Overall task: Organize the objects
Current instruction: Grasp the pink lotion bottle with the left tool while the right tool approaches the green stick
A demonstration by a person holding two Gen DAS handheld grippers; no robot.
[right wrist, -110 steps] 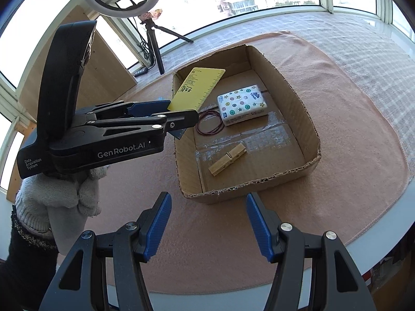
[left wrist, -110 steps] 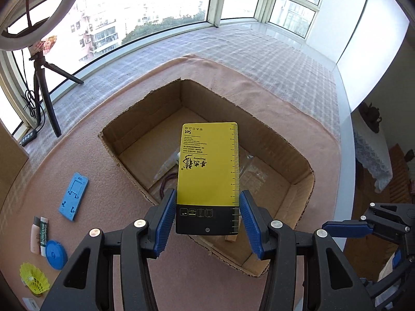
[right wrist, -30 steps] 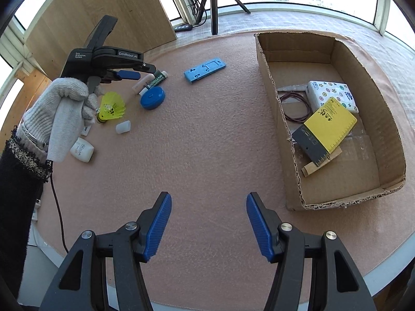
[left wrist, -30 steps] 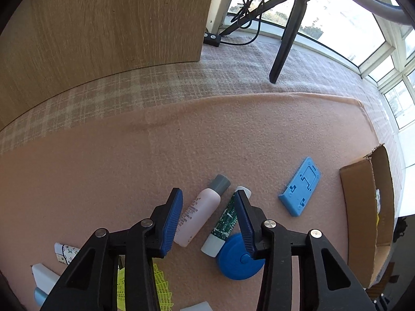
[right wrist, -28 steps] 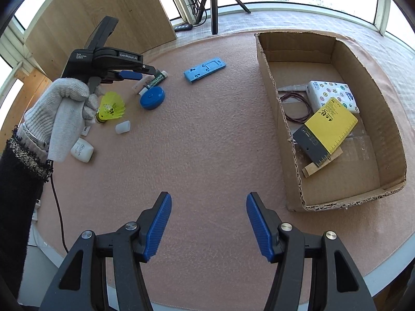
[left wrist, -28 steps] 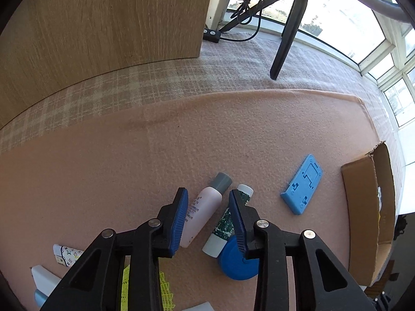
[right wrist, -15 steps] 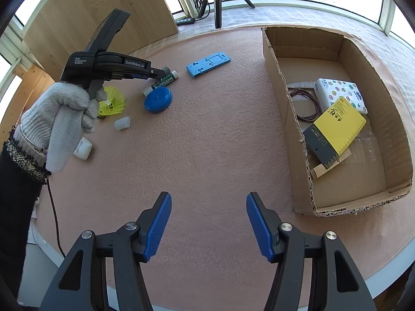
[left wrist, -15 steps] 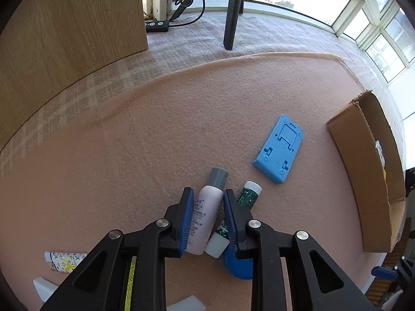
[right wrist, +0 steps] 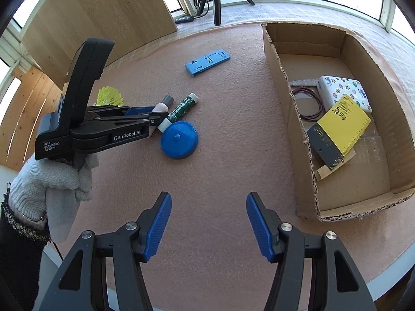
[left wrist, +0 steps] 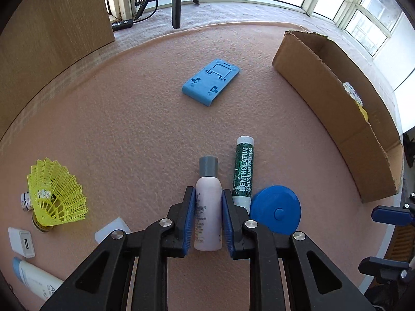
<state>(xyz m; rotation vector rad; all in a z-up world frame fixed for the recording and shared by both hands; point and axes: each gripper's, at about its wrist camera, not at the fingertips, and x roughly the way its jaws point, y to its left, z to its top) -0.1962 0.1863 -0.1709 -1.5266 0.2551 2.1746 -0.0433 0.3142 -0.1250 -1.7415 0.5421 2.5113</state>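
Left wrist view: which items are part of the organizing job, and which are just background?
Job items:
- pink bottle, between the left gripper jaws, which have just been closing
- green balm tube
- blue round case
- blue phone stand
- yellow shuttlecock
- cardboard box

Background:
- tripod
- power strip
- wooden panel

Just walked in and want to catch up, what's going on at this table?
A person is tidying loose items into a cardboard box, using a handheld gripper in each hand. The left gripper has just been closing its jaws around a small pink bottle lying on the cloth beside a green tube and a blue disc. The right gripper hangs open over bare cloth, holding nothing. The box already holds a yellow ruler card, a tissue pack and a few other bits.
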